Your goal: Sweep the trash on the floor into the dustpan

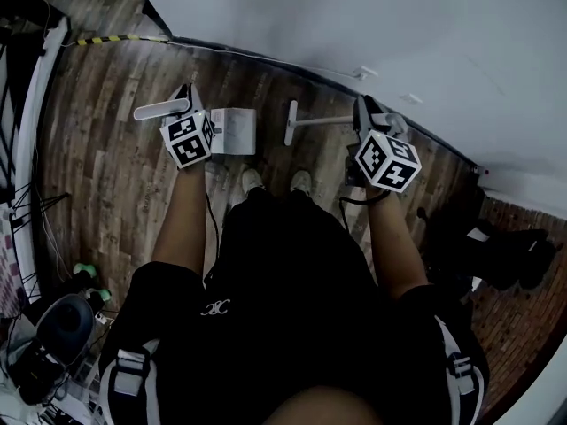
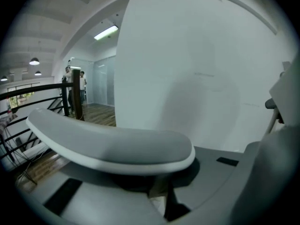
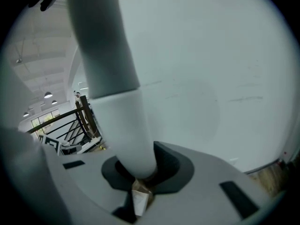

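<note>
Head view: a person stands on a wooden floor (image 1: 106, 166), looking down, facing a white wall (image 1: 399, 25). The left gripper (image 1: 183, 104) is clamped on the dustpan handle (image 1: 159, 110), a pale bar that runs along the wall and points to the person's left. The dustpan (image 1: 233, 131) sits on the floor near the foot of the wall, between the two grippers. The right gripper (image 1: 365, 113) grips the broom (image 1: 310, 121). The broom's shaft also runs along the wall, from the gripper towards the dustpan, and the broom head lies crosswise close beside the dustpan.

Left gripper view: the jaws are closed on the dustpan handle (image 2: 112, 146), which lies level across them from left to right, with the wall (image 2: 197, 69) straight ahead.

Right gripper view: the jaws are closed round the broom shaft (image 3: 112, 88), which rises from them, leaning up and left in front of the wall (image 3: 215, 78).
</note>
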The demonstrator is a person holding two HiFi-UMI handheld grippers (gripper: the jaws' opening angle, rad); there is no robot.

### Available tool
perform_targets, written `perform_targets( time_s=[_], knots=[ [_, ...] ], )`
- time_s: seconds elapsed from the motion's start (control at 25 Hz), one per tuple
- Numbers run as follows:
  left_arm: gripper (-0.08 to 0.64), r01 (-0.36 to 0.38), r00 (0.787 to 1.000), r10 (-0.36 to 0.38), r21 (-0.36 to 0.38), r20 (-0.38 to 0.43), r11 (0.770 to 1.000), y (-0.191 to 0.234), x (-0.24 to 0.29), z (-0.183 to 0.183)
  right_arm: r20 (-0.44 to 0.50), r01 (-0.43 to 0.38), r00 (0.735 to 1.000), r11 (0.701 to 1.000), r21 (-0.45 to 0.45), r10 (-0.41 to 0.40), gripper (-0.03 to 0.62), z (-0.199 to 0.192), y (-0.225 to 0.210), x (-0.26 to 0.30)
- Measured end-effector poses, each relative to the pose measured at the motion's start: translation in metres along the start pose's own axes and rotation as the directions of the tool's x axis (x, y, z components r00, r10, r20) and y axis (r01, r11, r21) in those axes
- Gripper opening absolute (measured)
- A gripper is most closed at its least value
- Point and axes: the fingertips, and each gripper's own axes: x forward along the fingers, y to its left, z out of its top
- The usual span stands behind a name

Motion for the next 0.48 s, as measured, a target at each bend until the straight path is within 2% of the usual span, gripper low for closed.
perform_targets(
  time_s=[0.08,0.28,0.48],
  knots=[
    [0.041,0.042,0.999,-0.042,0.03,0.006,0.999,-0.02,-0.013,0.025,0.003,-0.021,1.0,0.999,-0.024,0.021,0.057,0.007,-0.006,-0.008],
    [0.04,0.091,0.994,-0.097,0.102,0.048,0.991,-0.071,-0.046,0.097,0.042,-0.075,0.996,0.994,-0.077,0.078,0.055,0.033,-0.014,-0.019],
    [0.04,0.13,0.988,-0.142,0.15,0.067,0.98,-0.112,-0.076,0.135,0.128,-0.075,0.988,0.99,-0.116,0.09,0.054,0.064,-0.019,-0.038]
  ],
)
